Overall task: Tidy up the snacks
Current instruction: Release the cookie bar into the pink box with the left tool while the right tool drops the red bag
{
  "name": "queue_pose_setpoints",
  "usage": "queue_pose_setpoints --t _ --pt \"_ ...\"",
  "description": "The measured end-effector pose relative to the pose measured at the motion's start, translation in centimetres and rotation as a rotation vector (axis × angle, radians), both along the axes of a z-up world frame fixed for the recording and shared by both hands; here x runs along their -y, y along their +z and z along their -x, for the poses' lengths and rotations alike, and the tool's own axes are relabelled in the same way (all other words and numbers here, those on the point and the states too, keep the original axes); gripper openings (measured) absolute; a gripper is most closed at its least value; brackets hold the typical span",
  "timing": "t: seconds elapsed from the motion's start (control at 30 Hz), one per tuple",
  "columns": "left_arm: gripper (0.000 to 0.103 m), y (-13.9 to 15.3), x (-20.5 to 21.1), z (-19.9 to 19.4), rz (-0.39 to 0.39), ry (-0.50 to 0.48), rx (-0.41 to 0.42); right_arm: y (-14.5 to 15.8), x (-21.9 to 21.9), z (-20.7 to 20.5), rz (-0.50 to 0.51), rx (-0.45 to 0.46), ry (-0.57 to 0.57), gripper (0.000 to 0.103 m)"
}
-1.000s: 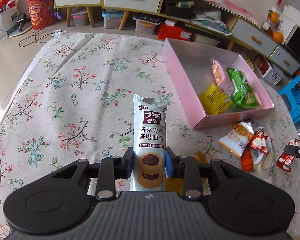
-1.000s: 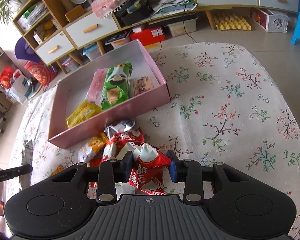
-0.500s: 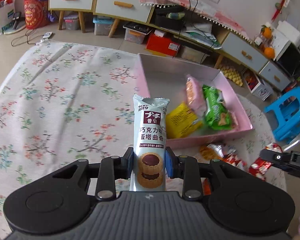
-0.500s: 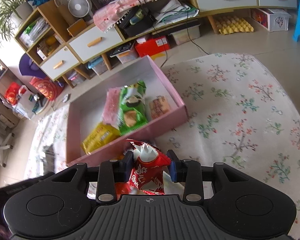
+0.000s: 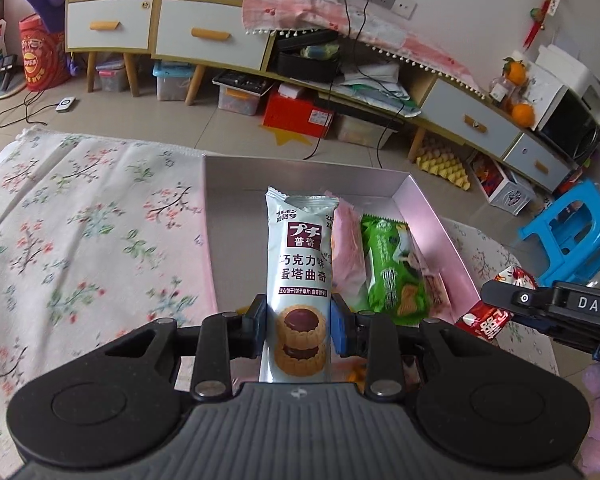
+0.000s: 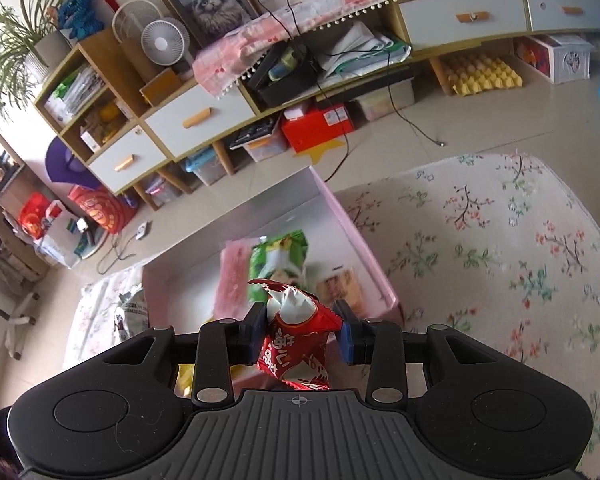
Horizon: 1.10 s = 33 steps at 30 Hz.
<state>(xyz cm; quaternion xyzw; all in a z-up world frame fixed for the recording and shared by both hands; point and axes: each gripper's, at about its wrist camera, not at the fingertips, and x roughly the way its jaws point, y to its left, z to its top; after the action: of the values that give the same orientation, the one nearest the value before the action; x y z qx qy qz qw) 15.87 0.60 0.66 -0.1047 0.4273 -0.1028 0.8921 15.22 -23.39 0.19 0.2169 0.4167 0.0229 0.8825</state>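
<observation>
My left gripper (image 5: pixel 299 330) is shut on a pale cookie packet (image 5: pixel 300 264) with chocolate tart cookies printed on it, held above the near end of the pink box (image 5: pixel 434 216). My right gripper (image 6: pixel 303 334) is shut on a red and white snack packet (image 6: pixel 296 338), held above the box's near wall (image 6: pixel 380 276). That gripper and its red packet (image 5: pixel 486 322) also show at the right of the left wrist view. In the box lie a pink packet (image 5: pixel 348 258), a green packet (image 5: pixel 392 268) and a brown packet (image 6: pixel 340 286).
The box stands on a table under a floral cloth (image 5: pixel 80 240). A grey packet (image 6: pixel 130 312) lies on the cloth left of the box. A blue stool (image 5: pixel 572 228), cabinets with drawers (image 5: pixel 208 36) and floor clutter stand beyond the table.
Both grippers have risen and moved over the pink box, each still holding its packet. The loose snacks on the cloth have dropped out of sight below them.
</observation>
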Motion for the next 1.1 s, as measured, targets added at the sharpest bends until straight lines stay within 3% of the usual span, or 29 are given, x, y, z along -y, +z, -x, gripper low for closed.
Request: queue_pose_setpoints --t 0.37,0.83,0.9,1.0,1.1 --pt "0.029 -1.3 1.5 -2.2 -0.07 0.001 0.052 -1.7 0.0 -3.1 0.076 0.013 0.039 0.035" --pt "0.029 -2.0 2.1 -3.4 -0.133 0.028 0.088 -3.3 -0.1 -4.8 0.059 0.019 0.064 0.038" --pt "0.032 -2.1 2.2 -3.5 -0.138 0.034 0.092 -3.3 0.2 -4.7 0.025 0.045 0.063 0.038" --pt "0.041 -2.1 2.2 -3.5 -0.149 0.04 0.101 -3.3 0.7 -4.8 -0.022 0.056 0.053 0.049" --pt "0.044 -2.2 2.3 -3.6 -0.16 0.037 0.094 -3.2 0.9 -4.8 -0.019 0.059 0.047 0.049"
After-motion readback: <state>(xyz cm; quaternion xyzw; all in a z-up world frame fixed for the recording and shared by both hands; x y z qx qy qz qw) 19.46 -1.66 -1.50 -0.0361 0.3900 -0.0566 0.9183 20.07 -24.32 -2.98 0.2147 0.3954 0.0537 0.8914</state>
